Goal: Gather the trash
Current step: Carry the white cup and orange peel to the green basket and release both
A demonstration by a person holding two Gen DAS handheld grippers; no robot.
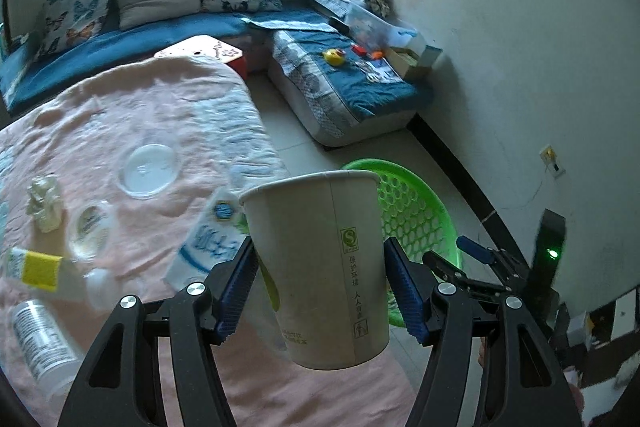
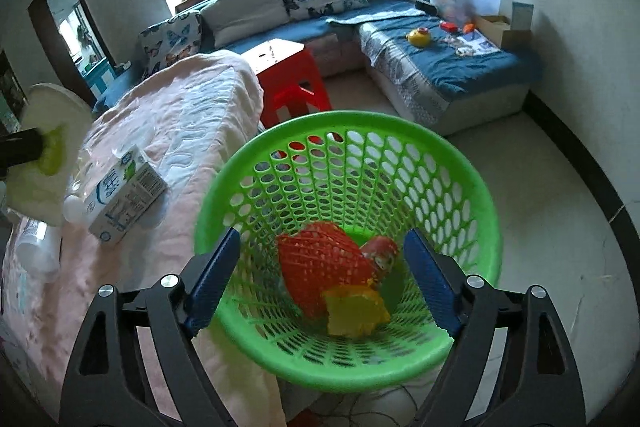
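While the paper cup [image 1: 320,267] fills the lower centre of the left wrist view, it stands upright with a slight tilt between the blue pads [image 1: 240,283] of the left gripper [image 1: 320,287], which press on its two sides and hold it above the edge of the pink quilted cover [image 1: 160,107]. Its wall is off-white, with a vertical seam, a small green square logo, a column of printed characters and a yellow-green patch on the left side; the rolled rim is at the top. Seen from the right wrist view, the same cup [image 2: 48,143] appears at the left edge, mouth toward the camera. Pointing steeply downward, the right gripper [image 2: 320,283] hangs over the green mesh basket [image 2: 472,187] with its fingers spread wide and nothing between them; the blue pads [image 2: 212,283] flank the basket's interior without pressing on anything. Inside the basket lie a red foam net sleeve [image 2: 320,263], a reddish wrapper [image 2: 382,251] and a yellow scrap [image 2: 356,311]. On the cover, left of the cup in the left wrist view, remain a blue-and-white carton [image 1: 204,243], a clear round lid [image 1: 148,169], a crumpled paper wad [image 1: 44,203], a yellow-banded tube [image 1: 36,267] and a white bottle [image 1: 40,343]. Beyond the basket in the right wrist view stands a red stool [image 2: 292,79], with a blue sofa [image 2: 460,67] in the upper part of the frame.
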